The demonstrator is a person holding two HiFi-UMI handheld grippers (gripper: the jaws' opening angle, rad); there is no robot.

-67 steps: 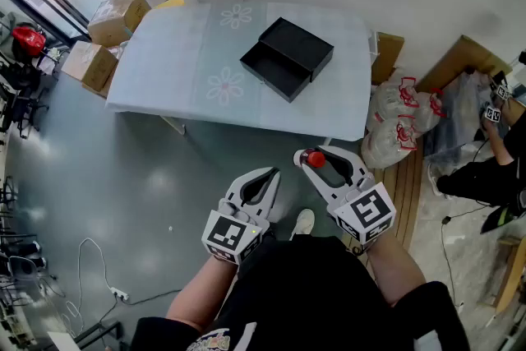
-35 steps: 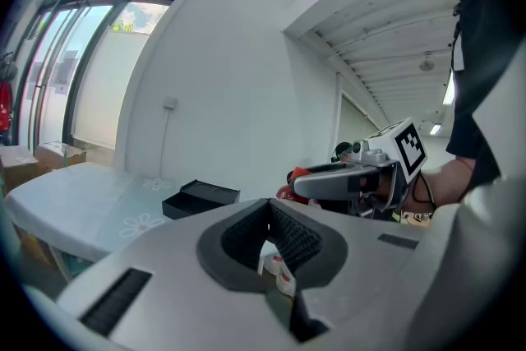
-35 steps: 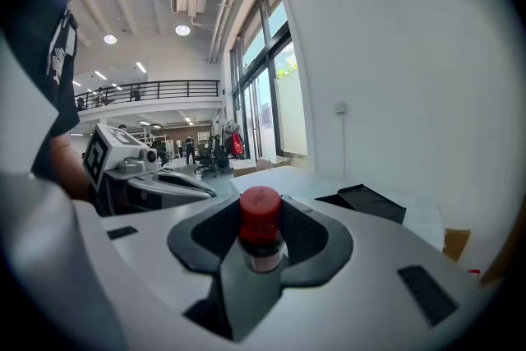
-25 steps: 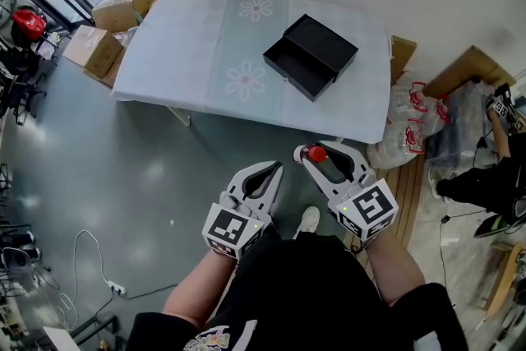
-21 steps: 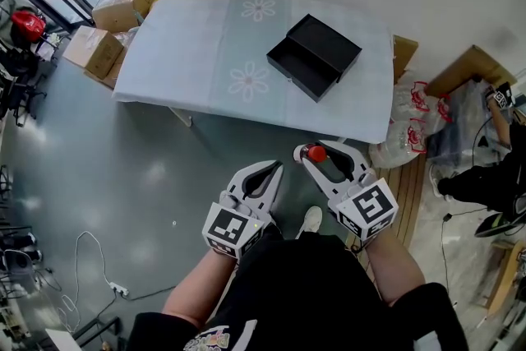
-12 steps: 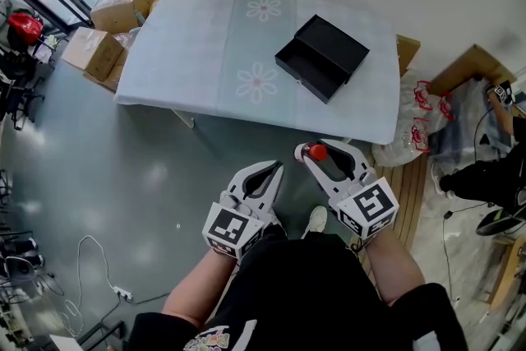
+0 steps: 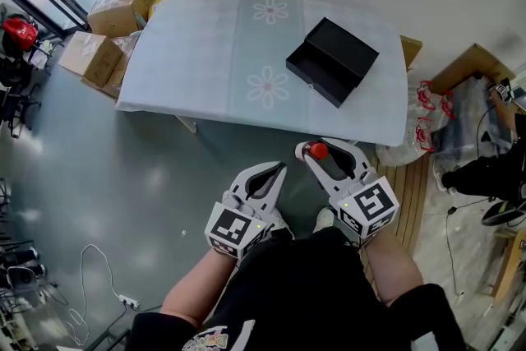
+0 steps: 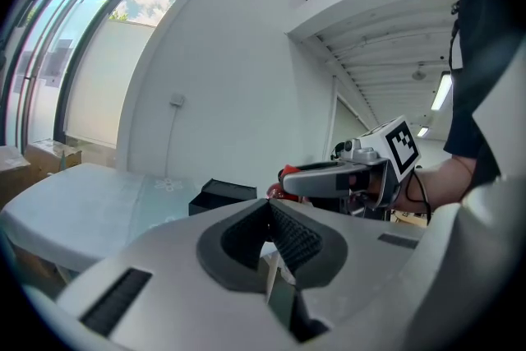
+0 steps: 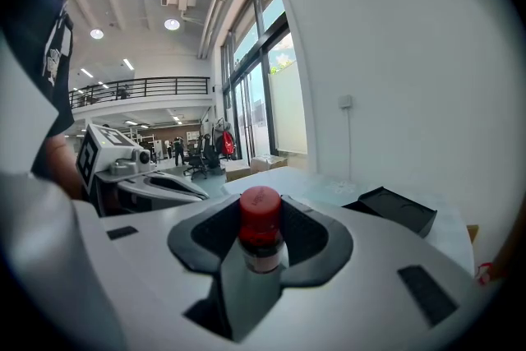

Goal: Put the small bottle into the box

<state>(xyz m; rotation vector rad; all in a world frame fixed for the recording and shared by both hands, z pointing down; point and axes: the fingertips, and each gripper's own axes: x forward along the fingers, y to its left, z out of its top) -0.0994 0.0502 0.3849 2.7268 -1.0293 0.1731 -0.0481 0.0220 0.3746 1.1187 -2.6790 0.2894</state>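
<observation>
A small bottle [image 9: 260, 230] with a red cap [image 7: 317, 150] sits clamped in my right gripper [image 7: 316, 152], held low in front of the person's body, short of the table. The open black box [image 7: 332, 61] lies on the right part of the pale blue table [image 7: 214, 53], its lid beside the tray; it also shows as the black box [image 9: 394, 211] and the black box [image 8: 222, 196]. My left gripper [image 7: 273, 172] hangs beside the right one, shut with nothing between its jaws. In the left gripper view the right gripper [image 8: 329, 177] appears with the red cap.
Cardboard boxes [image 7: 111, 12] stand at the table's left end. White bags with red print [image 7: 419, 131] and a brown box [image 7: 464, 66] lie right of the table. Another person [image 7: 493, 168] crouches at the far right. A cable [image 7: 99, 275] trails over the grey floor.
The view has shifted: the table and black box sit further right and a little lower in the head view. Both grippers keep their pose, the bottle still in the right one.
</observation>
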